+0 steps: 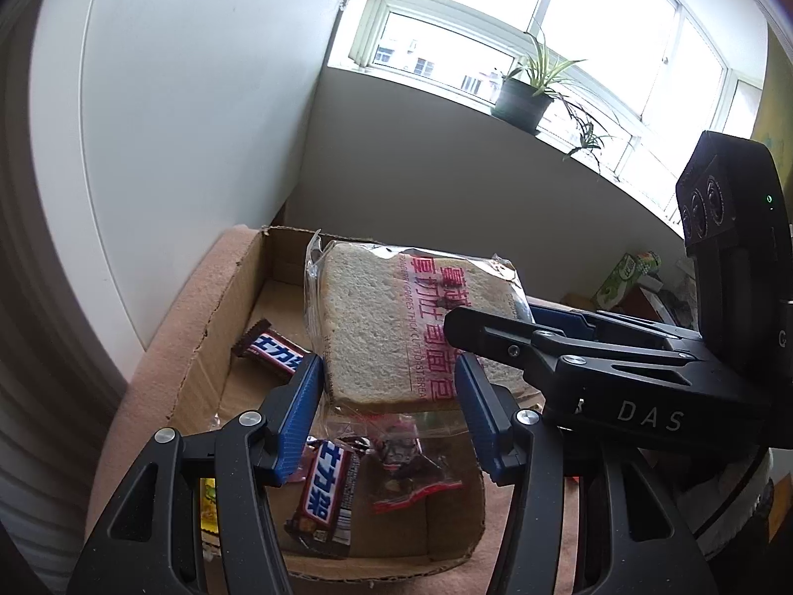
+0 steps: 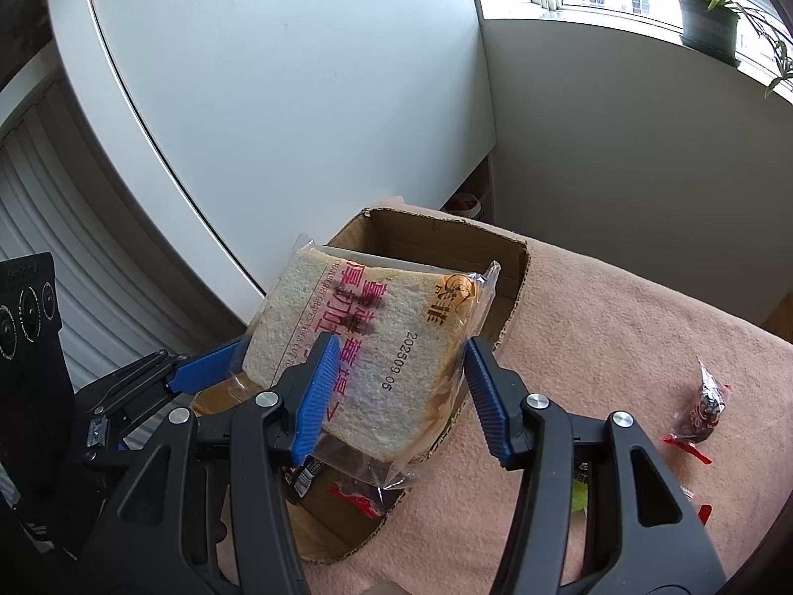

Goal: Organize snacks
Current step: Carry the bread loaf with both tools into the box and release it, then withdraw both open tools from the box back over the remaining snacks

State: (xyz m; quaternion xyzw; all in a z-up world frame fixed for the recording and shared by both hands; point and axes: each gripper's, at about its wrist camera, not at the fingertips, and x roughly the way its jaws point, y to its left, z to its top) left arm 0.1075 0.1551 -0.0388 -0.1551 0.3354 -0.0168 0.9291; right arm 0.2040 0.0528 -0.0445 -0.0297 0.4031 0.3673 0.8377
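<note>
Both my grippers are clamped on the same bread pack [image 2: 369, 347]: left gripper [image 1: 389, 409] pinching one side, right gripper [image 2: 401, 396] the other, blue pads [image 2: 317, 391] tight against the wrapper. The slice hangs tilted over the box [image 1: 218, 347], flat face up, long edge running between my two hands. Down inside the box there's a couple of candy bars [image 1: 324, 491] and a small red-wrapped snack [image 1: 411, 471]. One more wrapped snack [image 2: 699, 406] sits out on the pink cloth [image 2: 619, 322].
</note>
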